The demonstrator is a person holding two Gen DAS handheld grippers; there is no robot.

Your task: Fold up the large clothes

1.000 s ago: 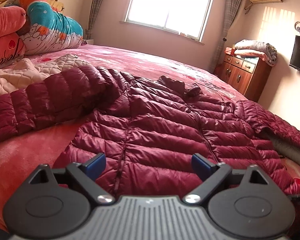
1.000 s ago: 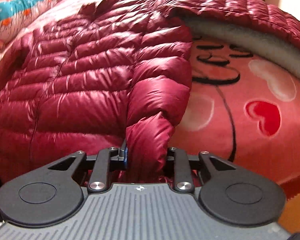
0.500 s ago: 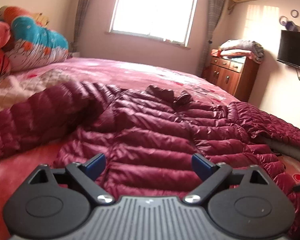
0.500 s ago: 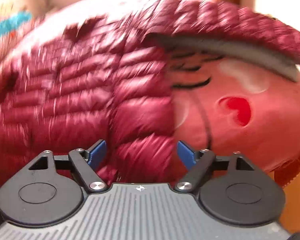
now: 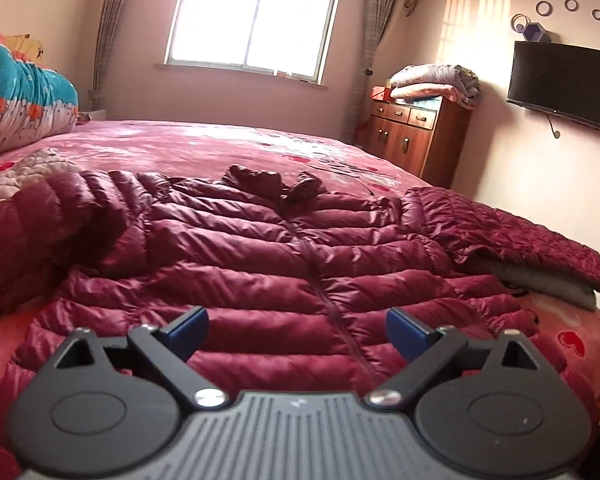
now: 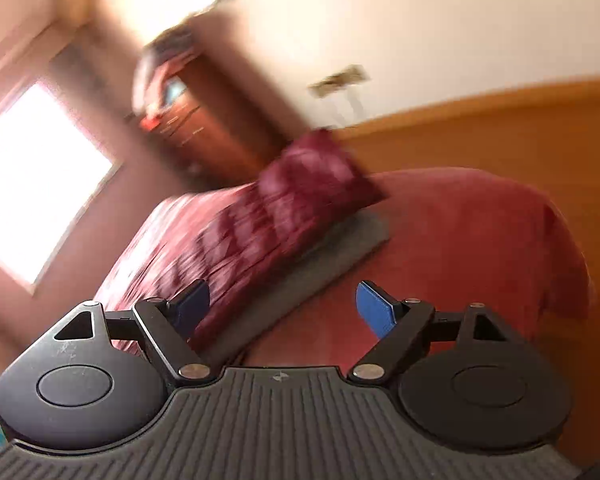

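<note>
A dark red quilted down jacket (image 5: 300, 256) lies front up on the pink bed (image 5: 228, 140), collar away from me and zipper down the middle. Its left sleeve (image 5: 40, 224) stretches to the left. Its right sleeve (image 5: 512, 236) lies out to the right with grey lining showing at the cuff. My left gripper (image 5: 297, 330) is open and empty just above the jacket's hem. My right gripper (image 6: 280, 306) is open and empty, tilted, beside the blurred right sleeve (image 6: 284, 208) near the bed's edge.
Rolled colourful bedding (image 5: 20, 96) lies at the bed's far left, with a pale quilt (image 5: 16, 172) beside it. A wooden dresser (image 5: 416, 136) with folded blankets stands at the far right wall under a wall TV (image 5: 562, 84). Orange floor (image 6: 520, 140) shows beyond the bed's edge.
My right gripper opened and let go of the jacket's hem fold, then swung up and right toward the sleeve. My left gripper stayed open and dropped lower, now centred over the hem.
</note>
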